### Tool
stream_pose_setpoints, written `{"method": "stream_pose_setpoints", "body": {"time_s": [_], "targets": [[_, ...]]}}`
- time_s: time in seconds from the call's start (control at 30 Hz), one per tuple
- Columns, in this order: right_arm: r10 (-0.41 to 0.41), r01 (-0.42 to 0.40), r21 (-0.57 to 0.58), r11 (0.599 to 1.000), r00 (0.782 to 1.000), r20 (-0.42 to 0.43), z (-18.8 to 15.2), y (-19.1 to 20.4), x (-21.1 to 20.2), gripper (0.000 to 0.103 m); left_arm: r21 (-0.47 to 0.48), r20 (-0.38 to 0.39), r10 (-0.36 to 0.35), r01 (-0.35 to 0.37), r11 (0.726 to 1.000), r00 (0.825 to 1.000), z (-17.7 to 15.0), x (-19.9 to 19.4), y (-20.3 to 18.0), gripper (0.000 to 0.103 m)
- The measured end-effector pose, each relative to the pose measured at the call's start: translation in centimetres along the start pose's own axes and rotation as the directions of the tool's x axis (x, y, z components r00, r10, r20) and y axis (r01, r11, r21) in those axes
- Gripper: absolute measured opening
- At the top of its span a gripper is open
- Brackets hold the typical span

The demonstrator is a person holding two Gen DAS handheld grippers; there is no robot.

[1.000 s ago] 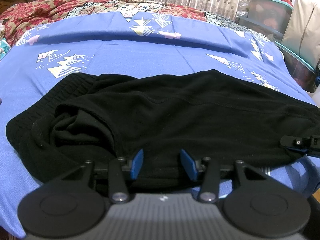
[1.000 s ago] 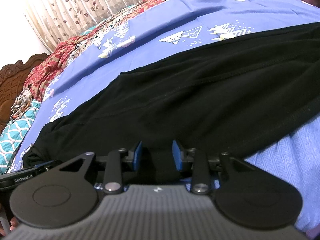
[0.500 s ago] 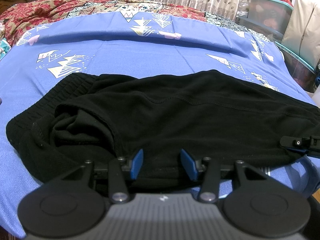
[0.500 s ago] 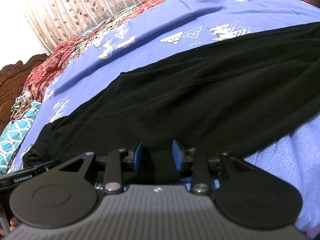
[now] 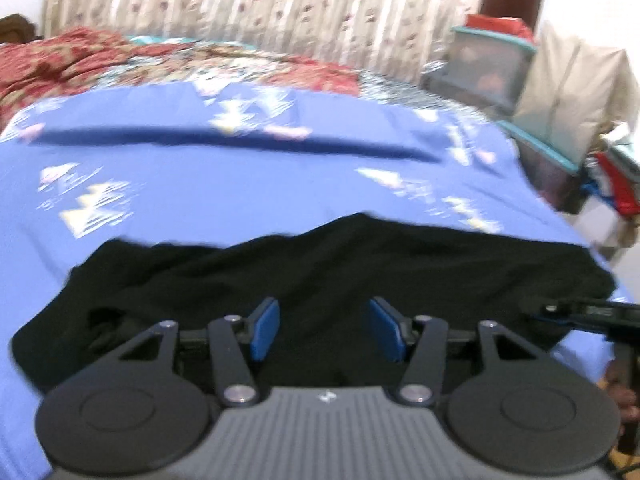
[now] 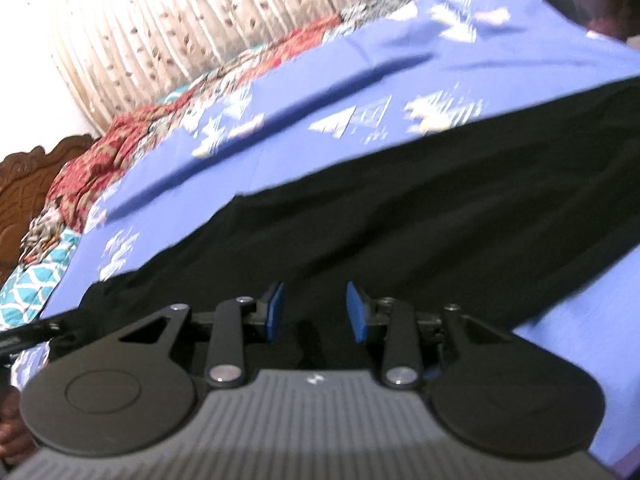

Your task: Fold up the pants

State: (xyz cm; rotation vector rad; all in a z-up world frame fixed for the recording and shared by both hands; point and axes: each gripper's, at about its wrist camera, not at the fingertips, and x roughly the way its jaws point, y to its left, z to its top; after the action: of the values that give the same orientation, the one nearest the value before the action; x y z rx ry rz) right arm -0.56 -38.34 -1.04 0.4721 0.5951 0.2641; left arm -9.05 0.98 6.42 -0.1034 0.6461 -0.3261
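Black pants (image 5: 360, 264) lie lengthwise across the blue patterned bedsheet (image 5: 240, 184), bunched at their left end. My left gripper (image 5: 323, 312) hovers over their near edge and its jaws are opening; the blue pads stand wide apart and cloth shows below them, not pinched. At the pants' right end, the right gripper (image 5: 576, 312) pokes in from the right edge of the left wrist view. In the right wrist view the pants (image 6: 440, 208) run up to the right, and my right gripper (image 6: 315, 300) has a fold of black cloth filling the gap between its pads. Both pictures are blurred.
A red patterned quilt (image 5: 60, 60) and curtains (image 5: 260, 8) lie beyond the sheet. Clear storage boxes (image 5: 492, 68) and a beige covered stack (image 5: 568, 88) stand past the bed's right side. A carved wooden headboard (image 6: 24, 184) shows at the left of the right wrist view.
The left gripper has lifted and its pads have spread wider, leaving the cloth's edge. The right gripper has shifted slightly with the same gap. Both views have become blurred.
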Motion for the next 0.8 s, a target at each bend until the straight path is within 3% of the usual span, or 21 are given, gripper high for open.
{"method": "stream_pose_setpoints", "body": {"time_s": [0.1,0.2,0.3,0.33,0.53,0.7,0.73,0.8], "targets": [[-0.019,0.019,-0.002,1.000,1.000,0.025,1.5,-1.0,0.0,0.038,0.024,-0.043,-0.055,0.056,0.998,0.998,0.1,1.6,-2.0,0.052],[-0.013,0.013,-0.023,1.000,1.000,0.011,3.4,-1.2,1.0,0.040,0.056,-0.095,-0.058,0.064,0.996,0.994,-0.6,3.4,-3.4,0.051],[0.028,-0.029,-0.130,0.991,1.000,-0.010,5.5,0.3,2.8,0.055,0.045,-0.142,-0.050,0.057,0.997,0.989,-1.2,4.6,-3.5,0.052],[0.046,-0.050,-0.173,0.984,0.999,-0.026,6.3,1.1,3.7,0.059,0.036,-0.150,-0.045,0.051,0.998,0.988,-1.3,4.8,-3.3,0.052],[0.110,-0.154,-0.364,0.918,0.984,-0.138,8.8,6.0,10.0,0.061,0.009,-0.168,-0.015,0.016,1.000,0.986,-1.2,5.6,-2.4,0.052],[0.108,-0.201,-0.359,0.911,0.959,-0.262,8.1,8.3,15.9,0.060,0.015,-0.180,-0.011,0.014,1.000,0.984,-1.1,5.7,-2.2,0.052],[0.083,-0.190,-0.365,0.911,0.954,-0.288,7.7,8.5,17.1,0.058,0.017,-0.181,-0.012,0.015,1.000,0.983,-1.2,5.6,-2.2,0.052],[0.020,-0.153,-0.401,0.903,0.949,-0.316,6.9,8.9,18.7,0.011,0.021,-0.190,-0.011,0.015,1.000,0.982,-1.2,5.9,-2.1,0.052]]}}
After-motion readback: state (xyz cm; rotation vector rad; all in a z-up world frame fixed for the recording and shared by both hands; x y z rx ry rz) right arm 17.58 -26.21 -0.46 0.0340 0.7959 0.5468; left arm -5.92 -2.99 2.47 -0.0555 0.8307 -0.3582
